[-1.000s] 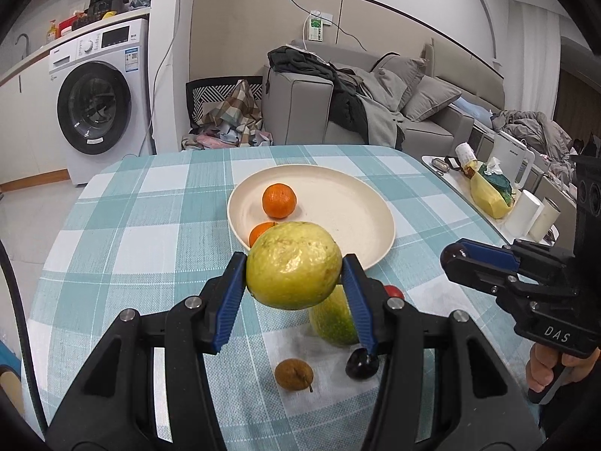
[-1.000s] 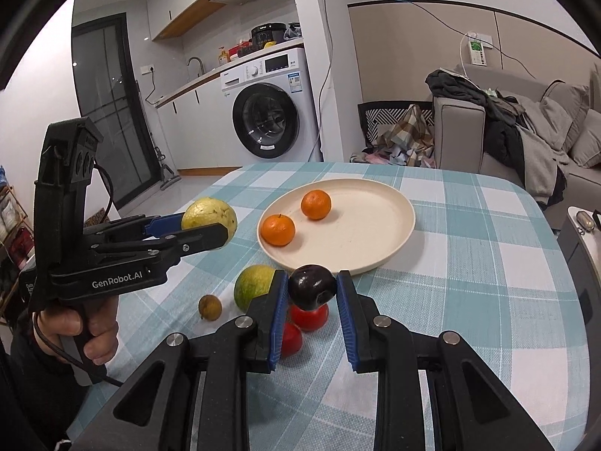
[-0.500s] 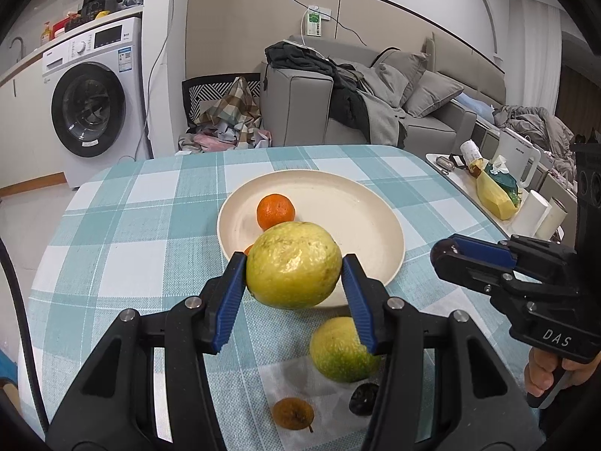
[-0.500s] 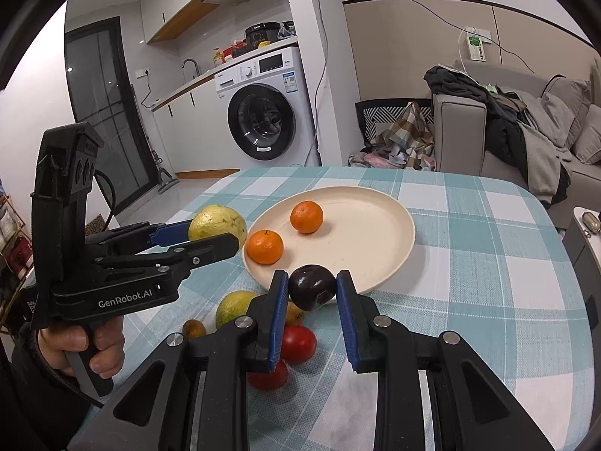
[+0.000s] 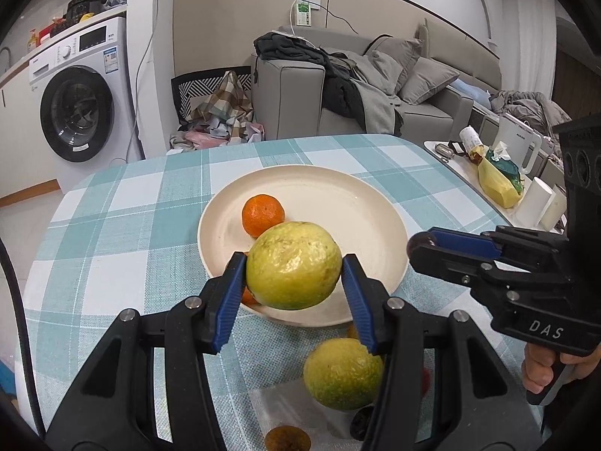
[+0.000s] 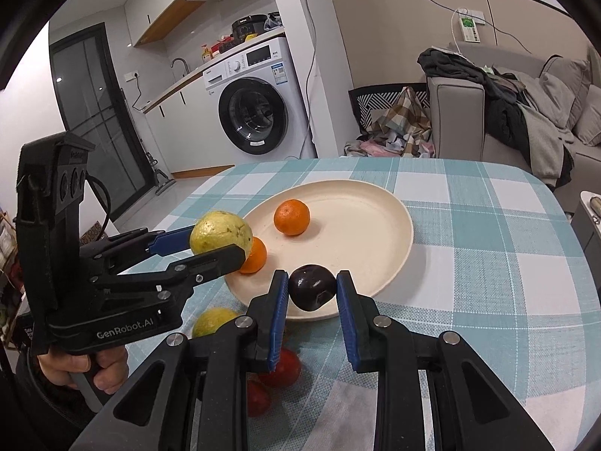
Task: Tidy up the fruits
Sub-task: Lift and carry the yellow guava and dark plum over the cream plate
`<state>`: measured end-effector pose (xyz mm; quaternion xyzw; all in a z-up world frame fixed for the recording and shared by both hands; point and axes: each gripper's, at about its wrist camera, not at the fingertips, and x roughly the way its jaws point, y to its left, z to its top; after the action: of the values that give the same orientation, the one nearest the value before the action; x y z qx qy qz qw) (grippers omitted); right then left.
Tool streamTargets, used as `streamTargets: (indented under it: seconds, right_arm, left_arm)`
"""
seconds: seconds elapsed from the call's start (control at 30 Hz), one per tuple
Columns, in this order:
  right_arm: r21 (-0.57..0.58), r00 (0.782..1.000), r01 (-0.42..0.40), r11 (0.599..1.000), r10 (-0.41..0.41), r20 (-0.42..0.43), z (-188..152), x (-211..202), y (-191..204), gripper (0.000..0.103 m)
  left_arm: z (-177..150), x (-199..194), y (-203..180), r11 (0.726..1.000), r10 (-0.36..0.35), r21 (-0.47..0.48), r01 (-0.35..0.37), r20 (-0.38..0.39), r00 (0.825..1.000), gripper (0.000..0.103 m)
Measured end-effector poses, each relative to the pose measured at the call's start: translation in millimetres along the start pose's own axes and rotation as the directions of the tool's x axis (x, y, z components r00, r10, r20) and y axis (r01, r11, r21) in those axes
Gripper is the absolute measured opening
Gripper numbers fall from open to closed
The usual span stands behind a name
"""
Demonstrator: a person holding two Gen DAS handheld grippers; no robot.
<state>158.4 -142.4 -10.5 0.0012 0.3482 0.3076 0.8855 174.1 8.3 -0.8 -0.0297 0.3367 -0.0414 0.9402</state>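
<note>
Your left hand-held gripper (image 5: pixel 294 267) pinches a yellow guava (image 5: pixel 293 265); your right hand-held gripper (image 6: pixel 312 288) pinches a dark plum (image 6: pixel 312 287), the plate (image 6: pixel 375 225) just ahead.

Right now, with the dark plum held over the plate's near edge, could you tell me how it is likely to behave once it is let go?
The dark plum looks round and glossy, so it will probably roll. The plate looks shallow, with only a low raised rim, so the plum might stay in only if released low. It looks firm between the right gripper's fingers.
</note>
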Motion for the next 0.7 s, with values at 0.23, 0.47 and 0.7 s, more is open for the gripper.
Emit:
streamTargets:
  seconds: [0.23, 0.47, 0.7]
  right_arm:
    - [0.015, 1.0, 0.001, 1.0, -0.001, -0.025, 3.1, 15.9, -8.5, 0.027]
    - [0.031, 0.999, 0.009, 0.999, -0.007, -0.052, 3.9, 26.7, -15.7, 0.027]
    - [0.032, 0.999, 0.006, 0.999, -0.004, -0.053, 2.8, 33.5, -14.1, 0.027]
  left_arm:
    - [-2.8, 12.2, 0.3, 1.0, -0.005, 0.009, 0.005, -0.017, 1.0, 0.049]
    - [-7.0, 18.5, -1.8, 0.999, -0.014, 0.033, 0.015, -0.03, 0.999, 0.049]
    - [-9.4, 19.9, -4.0, 0.999, -0.009, 0.044, 0.011, -0.036, 0.999, 0.049]
